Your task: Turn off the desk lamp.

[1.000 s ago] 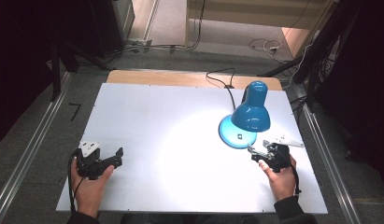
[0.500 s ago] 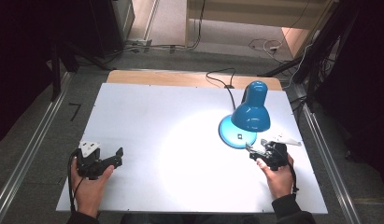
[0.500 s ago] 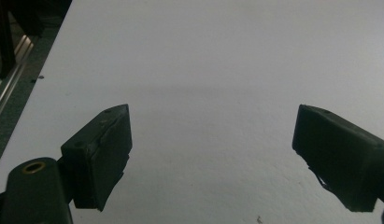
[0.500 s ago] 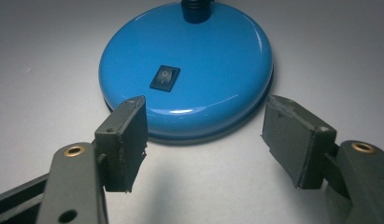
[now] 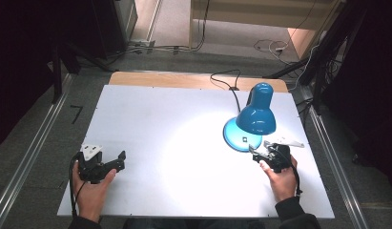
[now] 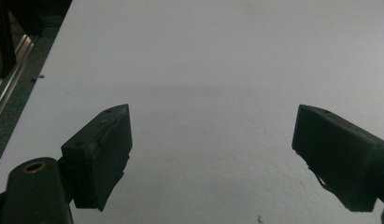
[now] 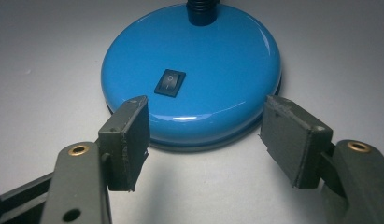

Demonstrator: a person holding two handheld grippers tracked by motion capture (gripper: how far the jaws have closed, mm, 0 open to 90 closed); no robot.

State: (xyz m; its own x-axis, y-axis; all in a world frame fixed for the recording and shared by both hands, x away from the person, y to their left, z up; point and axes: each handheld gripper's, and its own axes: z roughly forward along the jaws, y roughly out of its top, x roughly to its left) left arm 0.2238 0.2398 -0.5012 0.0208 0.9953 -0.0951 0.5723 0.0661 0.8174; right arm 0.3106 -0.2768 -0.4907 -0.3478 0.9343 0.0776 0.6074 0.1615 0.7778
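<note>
A white counter (image 5: 184,143) over grey floor is seen from the high view, a blue lamp (image 5: 256,114) lit on it. Its black switch (image 7: 170,82) is resolved in the right gripper view — just beyond the right gripper (image 7: 206,140), held wide open, empty. Well apart from the lamp, the left gripper (image 6: 213,158) is spread wide — nothing held.

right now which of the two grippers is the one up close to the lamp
The right gripper, jaws open just short of the blue lamp's base. The left gripper sits far across the bare table.
</note>
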